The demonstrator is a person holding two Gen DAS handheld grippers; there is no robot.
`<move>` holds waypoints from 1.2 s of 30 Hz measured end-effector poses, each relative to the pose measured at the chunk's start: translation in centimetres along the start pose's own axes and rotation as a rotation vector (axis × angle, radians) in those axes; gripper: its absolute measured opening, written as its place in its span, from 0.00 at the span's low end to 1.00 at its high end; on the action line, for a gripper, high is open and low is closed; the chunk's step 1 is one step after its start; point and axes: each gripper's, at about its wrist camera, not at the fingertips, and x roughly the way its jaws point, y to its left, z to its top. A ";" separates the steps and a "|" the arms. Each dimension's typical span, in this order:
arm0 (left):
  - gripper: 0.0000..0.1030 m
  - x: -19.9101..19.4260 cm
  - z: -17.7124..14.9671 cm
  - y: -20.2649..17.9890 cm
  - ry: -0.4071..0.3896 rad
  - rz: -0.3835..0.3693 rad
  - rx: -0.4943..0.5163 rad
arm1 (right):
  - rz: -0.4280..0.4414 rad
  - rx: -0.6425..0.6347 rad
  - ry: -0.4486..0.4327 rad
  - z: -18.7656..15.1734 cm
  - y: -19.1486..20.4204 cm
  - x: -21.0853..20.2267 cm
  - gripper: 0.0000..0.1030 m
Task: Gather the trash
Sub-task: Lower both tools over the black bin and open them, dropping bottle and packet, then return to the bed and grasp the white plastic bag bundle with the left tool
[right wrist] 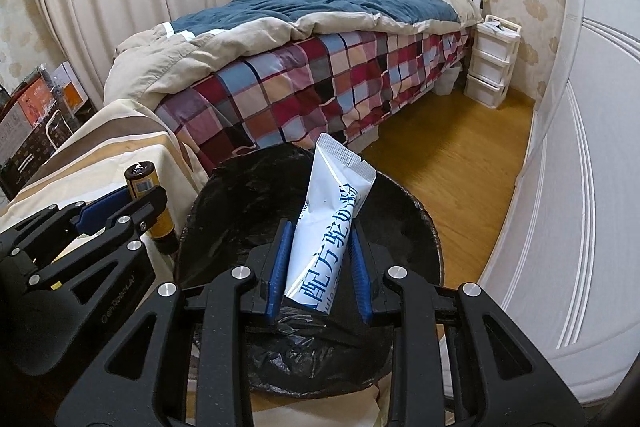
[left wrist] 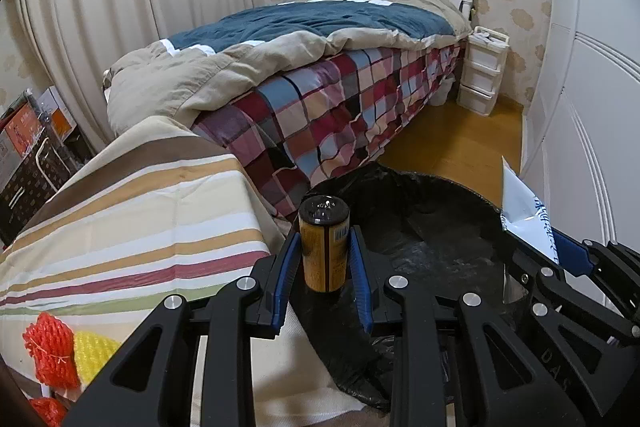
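My left gripper (left wrist: 323, 247) is shut on a yellow-brown can (left wrist: 323, 251) with a black top, held upright at the left rim of a bin lined with a black bag (left wrist: 440, 227). The can also shows in the right wrist view (right wrist: 154, 203). My right gripper (right wrist: 320, 239) is shut on a white sachet with blue print (right wrist: 328, 227), held above the open bin (right wrist: 400, 227). The sachet shows at the right edge of the left wrist view (left wrist: 528, 207). The bin's bottom looks dark; its contents cannot be told.
A table with a striped cloth (left wrist: 140, 219) stands left of the bin, with red and yellow mesh balls (left wrist: 52, 355) on it. A bed with a plaid cover (left wrist: 340, 107) lies behind. A white wardrobe (right wrist: 580, 187) is on the right, wooden floor (right wrist: 460, 163) between.
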 end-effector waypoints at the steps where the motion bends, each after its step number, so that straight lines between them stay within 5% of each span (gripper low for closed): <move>1: 0.42 0.1 0.0 0.1 0.000 0.002 -0.006 | -0.002 0.003 0.003 0.0 -0.1 0.1 0.29; 2: 0.56 0.0 0.0 0.1 -0.003 0.006 -0.010 | -0.006 0.008 0.002 0.0 -0.2 0.2 0.30; 4: 0.67 -0.2 -0.1 0.3 -0.018 0.019 -0.020 | -0.014 0.018 0.005 -0.1 -0.4 0.3 0.36; 10: 0.76 -0.5 -0.1 0.9 -0.017 0.042 -0.043 | -0.042 0.035 -0.001 -0.5 -0.8 -0.1 0.47; 19: 0.82 -3.2 -0.8 1.6 -0.002 0.044 -0.047 | -0.056 0.026 -0.038 -0.8 0.0 -2.9 0.60; 36: 0.82 -11.9 -8.1 7.7 0.002 0.084 -0.100 | 0.041 -0.002 -0.033 -6.4 4.5 -9.2 0.61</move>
